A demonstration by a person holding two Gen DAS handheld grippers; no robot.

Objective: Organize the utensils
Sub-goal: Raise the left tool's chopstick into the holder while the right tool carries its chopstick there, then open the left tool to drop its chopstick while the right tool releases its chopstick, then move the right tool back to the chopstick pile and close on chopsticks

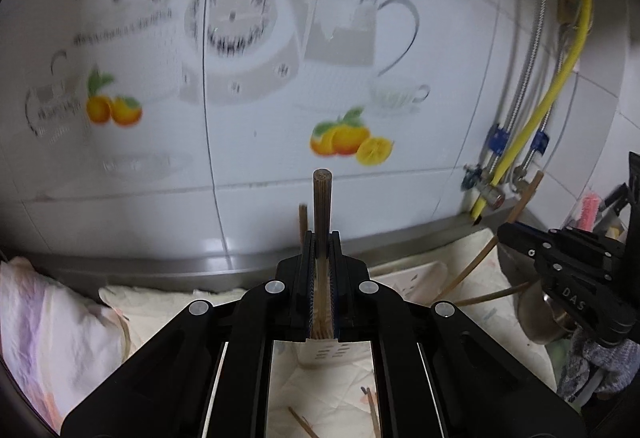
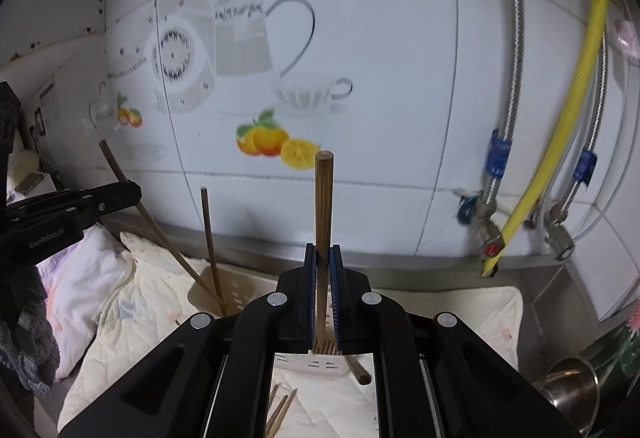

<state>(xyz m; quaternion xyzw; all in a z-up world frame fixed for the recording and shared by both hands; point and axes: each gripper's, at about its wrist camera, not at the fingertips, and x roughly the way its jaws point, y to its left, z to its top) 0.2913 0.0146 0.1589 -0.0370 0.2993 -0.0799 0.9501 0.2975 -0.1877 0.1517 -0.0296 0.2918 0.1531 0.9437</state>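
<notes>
My left gripper [image 1: 321,238] is shut on a brown wooden chopstick [image 1: 322,197] that stands upright between its pads. My right gripper [image 2: 323,252] is shut on another wooden chopstick [image 2: 323,193], also upright. A beige slotted utensil holder [image 2: 224,290] sits on the cloth just below and left of the right gripper, with two chopsticks [image 2: 208,234] leaning in it. The right gripper [image 1: 508,234] shows at the right of the left wrist view, the left gripper [image 2: 132,193] at the left of the right wrist view. Loose chopsticks [image 2: 280,414] lie on the cloth below.
A cream quilted cloth [image 2: 460,302] covers the steel counter against a white tiled wall with fruit decals. Braided hoses, valves and a yellow hose [image 2: 580,109] hang at the right. A steel cup [image 2: 572,386] lies at the lower right. A pale towel [image 1: 52,322] lies at the left.
</notes>
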